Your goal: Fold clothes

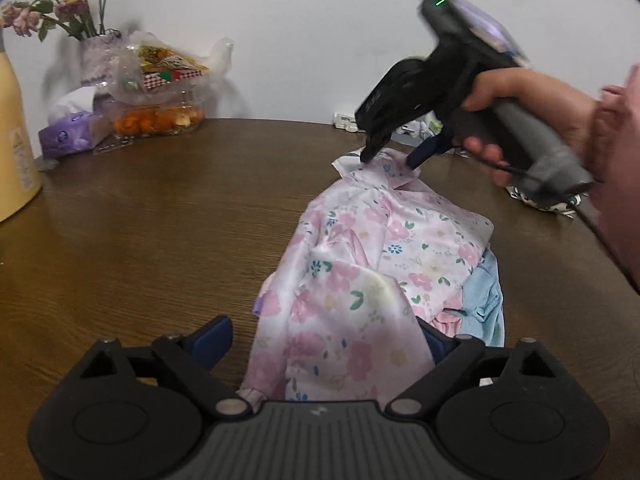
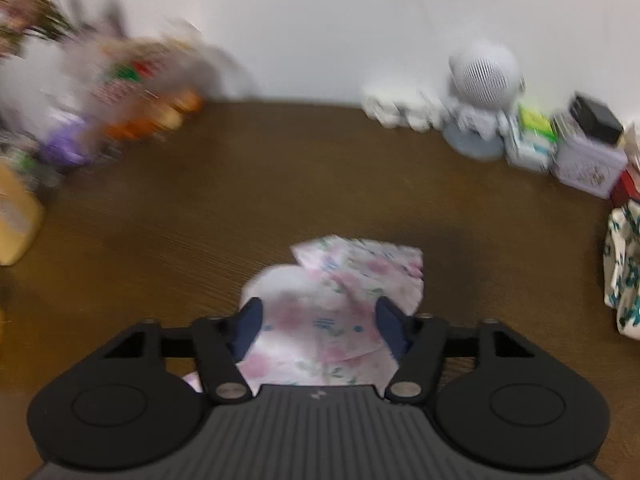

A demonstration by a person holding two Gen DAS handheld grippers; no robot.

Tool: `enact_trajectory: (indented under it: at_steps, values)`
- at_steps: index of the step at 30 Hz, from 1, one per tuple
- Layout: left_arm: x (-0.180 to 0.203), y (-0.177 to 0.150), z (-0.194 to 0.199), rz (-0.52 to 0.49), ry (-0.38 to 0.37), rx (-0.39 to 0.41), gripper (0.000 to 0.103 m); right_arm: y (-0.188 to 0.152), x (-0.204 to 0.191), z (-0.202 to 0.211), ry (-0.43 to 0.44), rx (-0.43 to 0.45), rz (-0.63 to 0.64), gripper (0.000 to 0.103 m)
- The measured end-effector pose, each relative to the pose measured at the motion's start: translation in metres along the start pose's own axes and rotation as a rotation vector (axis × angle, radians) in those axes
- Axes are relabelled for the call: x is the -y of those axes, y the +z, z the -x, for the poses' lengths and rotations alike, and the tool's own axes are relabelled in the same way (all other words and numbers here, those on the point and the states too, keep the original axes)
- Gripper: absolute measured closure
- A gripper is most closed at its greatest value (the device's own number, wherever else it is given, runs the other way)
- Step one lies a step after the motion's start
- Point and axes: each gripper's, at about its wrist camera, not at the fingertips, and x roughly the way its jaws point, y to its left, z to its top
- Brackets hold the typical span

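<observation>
Lying crumpled on the wood-grain table [image 1: 140, 240], satiny floral garment [image 1: 384, 240] between open right tongs [image 2: 318, 326].

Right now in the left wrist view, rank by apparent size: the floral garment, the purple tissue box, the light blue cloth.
1. floral garment, though nearest the camera.
2. purple tissue box and light blue cloth: alike, blue mostly hidden, so unranked.

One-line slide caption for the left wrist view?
Both open grippers, left near, right far, straddle opposite ends of the floral garment on the wooden table.
</observation>
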Motion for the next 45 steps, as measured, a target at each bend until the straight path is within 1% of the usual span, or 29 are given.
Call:
enact_trajectory:
  at_steps: [1,2,3,4,5,6,7,11,13,15,17,20,22,23,24,25,26,28,29,30,31,32,33,35,36,37,39,43,45]
  values:
    - [0.0,0.0,-0.001,-0.001,-0.009,-0.002,0.023,0.001,0.001,-0.007,0.002,-0.016,-0.007,0.068]
    - [0.0,0.0,-0.002,-0.002,-0.019,-0.004,0.029,0.002,0.002,-0.01,0.013,-0.025,-0.013,0.078]
    - [0.0,0.0,-0.002,-0.003,-0.028,-0.006,0.042,0.001,0.003,-0.011,0.029,-0.031,-0.016,0.089]
    - [0.0,0.001,-0.003,-0.004,-0.038,-0.008,0.06,0.001,0.004,-0.011,0.043,-0.031,-0.016,0.092]
    - [0.0,0.001,-0.004,-0.005,-0.047,-0.01,0.069,0.001,0.006,-0.007,0.057,-0.019,-0.019,0.097]
    - [0.0,0.001,-0.005,-0.006,-0.056,-0.012,0.089,0.002,0.007,-0.001,0.072,-0.003,-0.022,0.099]
    - [0.0,0.001,-0.005,-0.007,-0.066,-0.013,0.098,0.004,0.009,0.004,0.086,0.016,-0.029,0.099]
    - [0.006,0.014,0.009,-0.038,-0.085,0.029,0.1,0.01,0.032,0.055,0.134,0.126,-0.093,0.1]
    - [0.016,0.026,0.021,-0.082,-0.076,0.073,0.101,0.013,0.044,0.082,0.158,0.183,-0.125,0.1]
    - [0.027,0.041,0.034,-0.124,-0.062,0.127,0.101,0.01,0.062,0.123,0.181,0.262,-0.151,0.1]
    - [0.041,0.06,0.053,-0.156,-0.039,0.217,0.101,0.003,0.085,0.17,0.198,0.354,-0.172,0.1]
    - [0.068,0.082,0.094,-0.222,0.013,0.426,0.101,-0.019,0.128,0.246,0.204,0.503,-0.188,0.1]
    - [0.092,0.08,0.122,-0.278,0.002,0.523,0.101,-0.046,0.159,0.293,0.191,0.58,-0.184,0.1]
    - [0.105,0.073,0.133,-0.307,-0.023,0.545,0.1,-0.06,0.175,0.317,0.185,0.619,-0.182,0.1]
    - [0.119,0.06,0.14,-0.341,-0.054,0.538,0.1,-0.08,0.187,0.332,0.159,0.629,-0.164,0.1]
    - [0.133,0.044,0.143,-0.379,-0.084,0.52,0.095,-0.103,0.198,0.345,0.126,0.629,-0.141,0.1]
    - [0.145,0.027,0.143,-0.415,-0.108,0.486,0.092,-0.127,0.208,0.349,0.092,0.592,-0.127,0.1]
    - [0.169,-0.014,0.13,-0.493,-0.164,0.342,0.075,-0.178,0.229,0.349,0.023,0.495,-0.102,0.099]
    - [0.172,-0.023,0.125,-0.503,-0.178,0.295,0.051,-0.206,0.241,0.34,0.002,0.409,-0.117,0.095]
    - [0.172,-0.025,0.124,-0.497,-0.184,0.275,0.039,-0.234,0.253,0.328,-0.015,0.31,-0.141,0.085]
    - [0.172,-0.027,0.122,-0.49,-0.191,0.254,0.04,-0.263,0.267,0.313,-0.013,0.208,-0.174,0.076]
    - [0.172,-0.028,0.12,-0.483,-0.197,0.233,0.04,-0.289,0.279,0.302,-0.003,0.138,-0.212,0.054]
    - [0.172,-0.03,0.118,-0.477,-0.203,0.212,0.04,-0.315,0.29,0.293,0.009,0.079,-0.251,0.051]
    - [0.171,-0.033,0.114,-0.464,-0.215,0.171,0.038,-0.353,0.31,0.29,0.027,0.053,-0.329,0.051]
    - [0.171,-0.035,0.112,-0.457,-0.221,0.15,0.033,-0.362,0.318,0.295,0.041,0.072,-0.367,0.051]
    - [0.171,-0.037,0.111,-0.45,-0.227,0.129,0.023,-0.369,0.327,0.3,0.055,0.099,-0.405,0.051]
    - [0.17,-0.04,0.107,-0.437,-0.239,0.088,0.014,-0.375,0.339,0.31,0.063,0.158,-0.452,0.046]
    - [0.169,-0.046,0.1,-0.409,-0.262,0.005,0.014,-0.357,0.338,0.309,-0.002,0.236,-0.392,0.041]
    - [0.169,-0.043,0.089,-0.398,-0.218,-0.028,0.014,-0.346,0.333,0.297,-0.023,0.234,-0.34,0.039]
